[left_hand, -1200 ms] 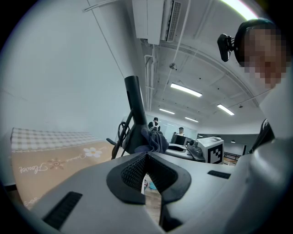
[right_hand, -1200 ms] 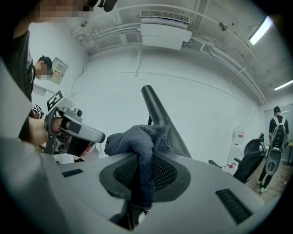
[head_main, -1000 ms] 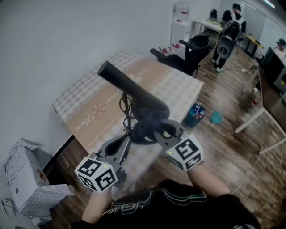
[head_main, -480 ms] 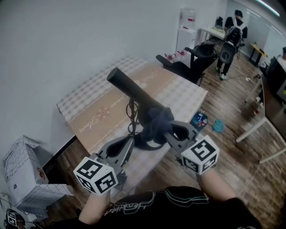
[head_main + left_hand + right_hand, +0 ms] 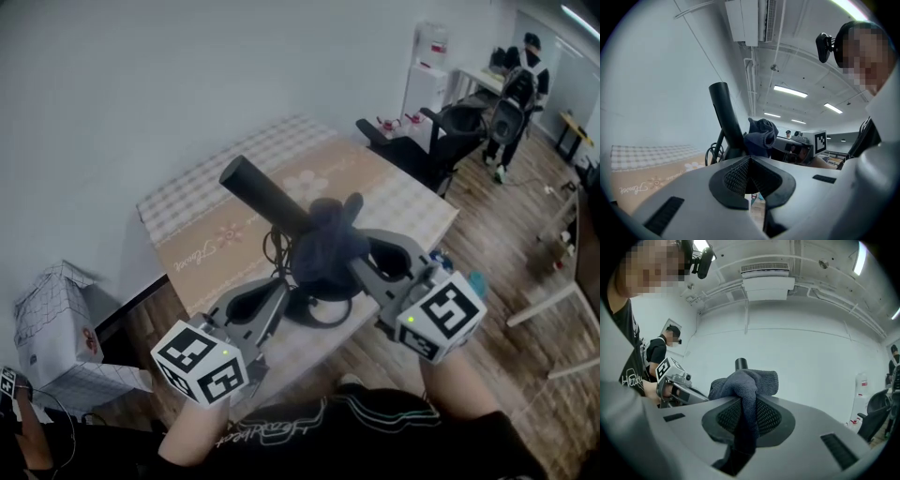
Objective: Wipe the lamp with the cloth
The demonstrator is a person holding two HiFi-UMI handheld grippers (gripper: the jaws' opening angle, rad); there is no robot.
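A black lamp [image 5: 262,192] with a long tube arm stands tilted on the checked table [image 5: 187,202], its round base [image 5: 314,307] near the table's front edge. My right gripper [image 5: 352,255] is shut on a dark blue cloth [image 5: 323,246] and presses it against the middle of the lamp's arm. In the right gripper view the cloth [image 5: 743,385] bunches between the jaws, with the lamp's tip [image 5: 741,363] behind it. My left gripper [image 5: 274,298] sits low beside the base, jaws together with nothing between them. The left gripper view shows the lamp [image 5: 725,117] and the cloth [image 5: 761,133] just ahead.
A black cable [image 5: 274,246] coils on the table by the lamp's base. A white box [image 5: 47,323] stands on the floor at the left. A black office chair [image 5: 441,141] is beyond the table's far corner, and a person [image 5: 517,89] stands at the back right.
My right gripper has slid the cloth up the lamp's arm, from near the base to its middle. The left gripper has stayed by the base.
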